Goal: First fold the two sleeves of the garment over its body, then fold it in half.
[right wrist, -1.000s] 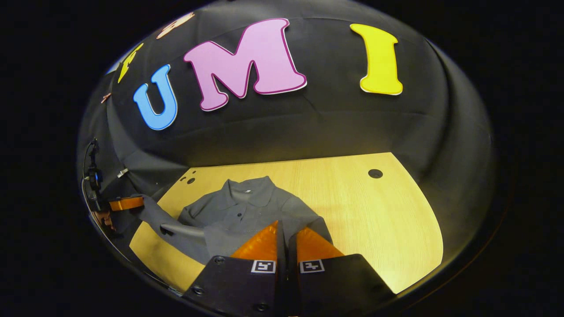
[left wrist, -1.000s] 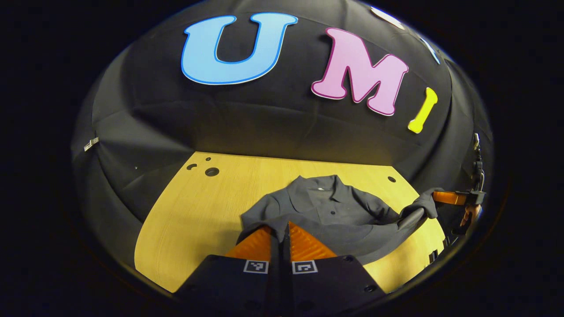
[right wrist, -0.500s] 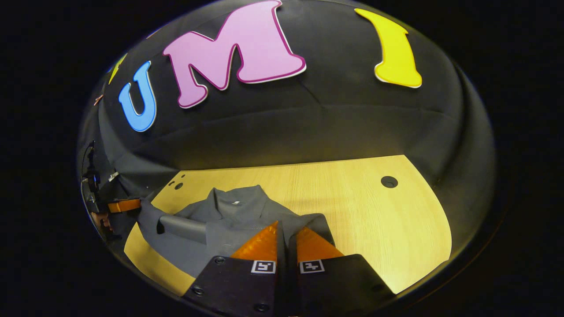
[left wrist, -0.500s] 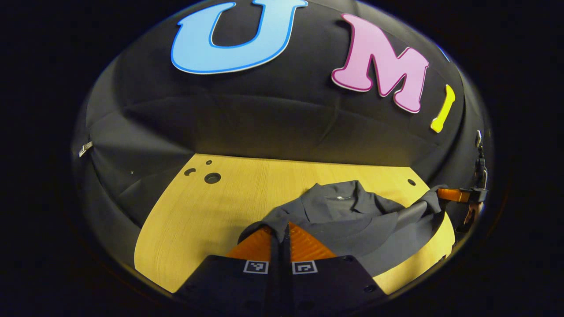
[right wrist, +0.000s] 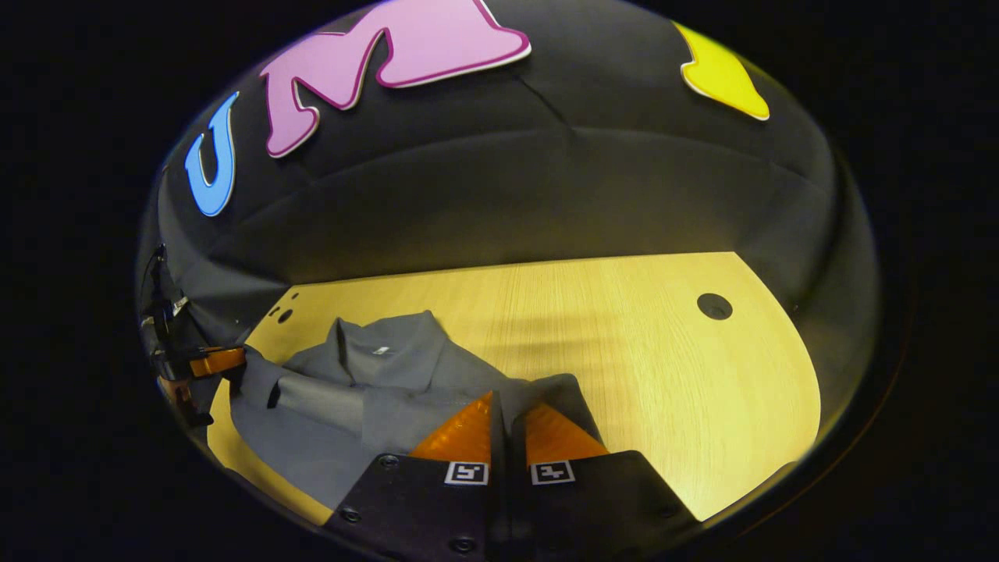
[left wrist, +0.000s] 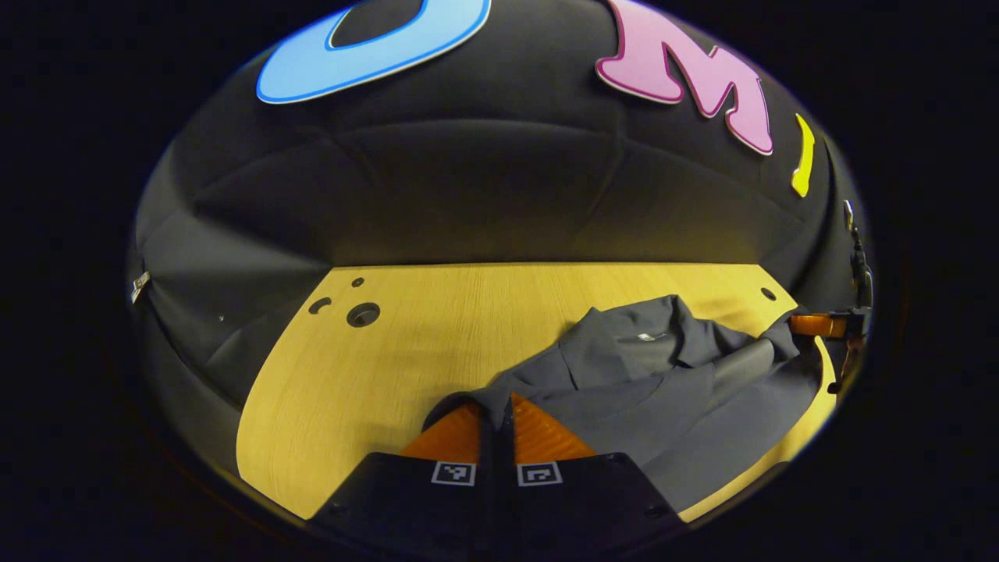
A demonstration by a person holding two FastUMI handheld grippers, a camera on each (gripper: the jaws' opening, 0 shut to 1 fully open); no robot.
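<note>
Fingers of our left gripper are pinched together on a corner of the dark grey polo shirt, with no gap between them. Our right gripper is likewise clamped on the shirt's opposite hem corner, its jaws closed on the fabric. We see the garment lying on the yellow wooden table, collar toward the back wall, its lower edge drawn up off the surface between the two grips. Compared with a second ago, both grippers have carried the hem forward toward the collar, so the fabric now drapes lower and flatter over the body. In the left gripper view the shirt has slid toward the right edge of the scene; in the right gripper view it has shifted left, leaving more bare table beside it.
</note>
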